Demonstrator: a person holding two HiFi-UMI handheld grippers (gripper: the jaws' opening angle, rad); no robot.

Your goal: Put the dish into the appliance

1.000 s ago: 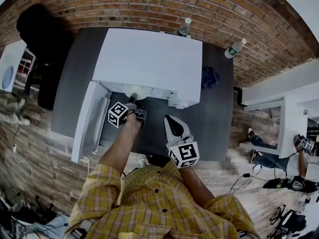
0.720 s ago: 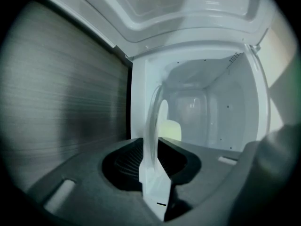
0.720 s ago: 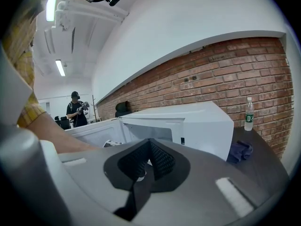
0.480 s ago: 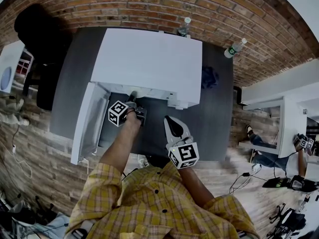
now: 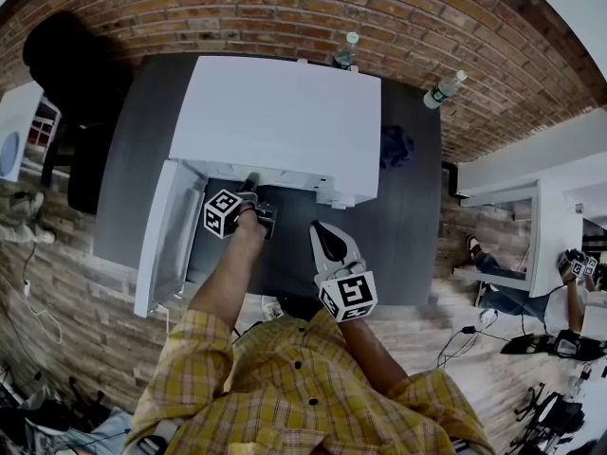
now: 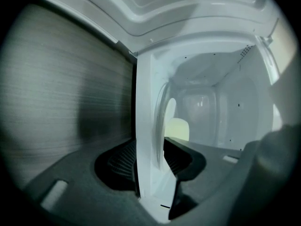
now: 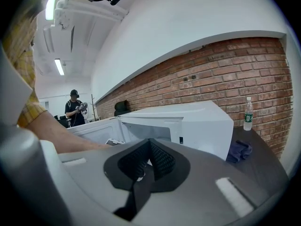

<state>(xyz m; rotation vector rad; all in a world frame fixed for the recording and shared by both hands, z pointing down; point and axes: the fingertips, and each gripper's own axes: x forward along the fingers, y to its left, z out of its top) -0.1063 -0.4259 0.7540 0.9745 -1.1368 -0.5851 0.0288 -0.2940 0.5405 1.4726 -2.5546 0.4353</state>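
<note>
Our left gripper point(image 5: 250, 184), at the open microwave point(image 5: 280, 112), has just been spreading its fingers. The plate point(image 6: 159, 121) stands on edge between them, seemingly released, in the doorway. Our right gripper point(image 5: 322, 233) hovers over the desk point(image 5: 408, 226), fingers clenched, empty.

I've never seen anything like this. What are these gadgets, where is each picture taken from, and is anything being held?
No robot: a person holds a gripper tool in each hand. One camera sits on their head, looking down; two more ride on the grippers. A white microwave, door open, stands on a dark table with two bottles and a blue cloth. The left gripper is at the opening; its fingers have just been opening, the white dish between them, not pinched. The right gripper is shut and empty.
</note>
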